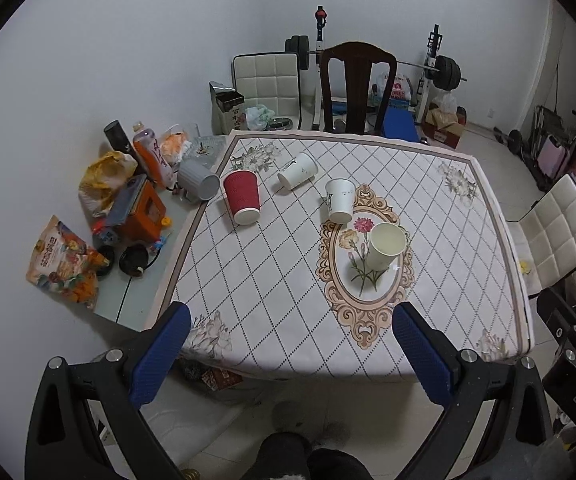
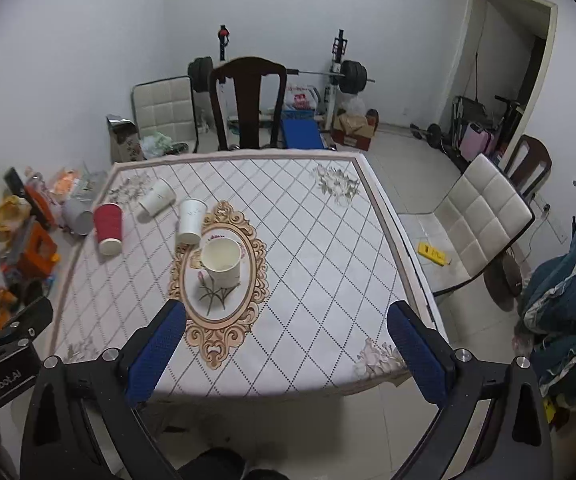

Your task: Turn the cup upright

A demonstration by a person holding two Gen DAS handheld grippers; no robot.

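A cream paper cup (image 1: 385, 246) stands upright on the oval flower print of the table (image 1: 248, 280); it also shows in the right wrist view (image 2: 220, 262). A white cup (image 1: 339, 200) stands mouth down behind it (image 2: 190, 221). Another white cup (image 1: 298, 171) lies on its side farther back (image 2: 157, 197). A red cup (image 1: 242, 197) stands mouth down at the left (image 2: 108, 229). A grey cup (image 1: 198, 180) lies on its side at the table's left edge (image 2: 77, 215). My left gripper (image 1: 291, 344) and right gripper (image 2: 288, 344) are both open and empty above the table's near edge.
Snack bags, bottles and boxes (image 1: 128, 196) crowd a ledge left of the table. A dark wooden chair (image 1: 357, 88) stands at the far side, a white padded chair (image 2: 479, 216) at the right. A barbell rack (image 1: 435, 64) stands behind. The floor lies below the near edge.
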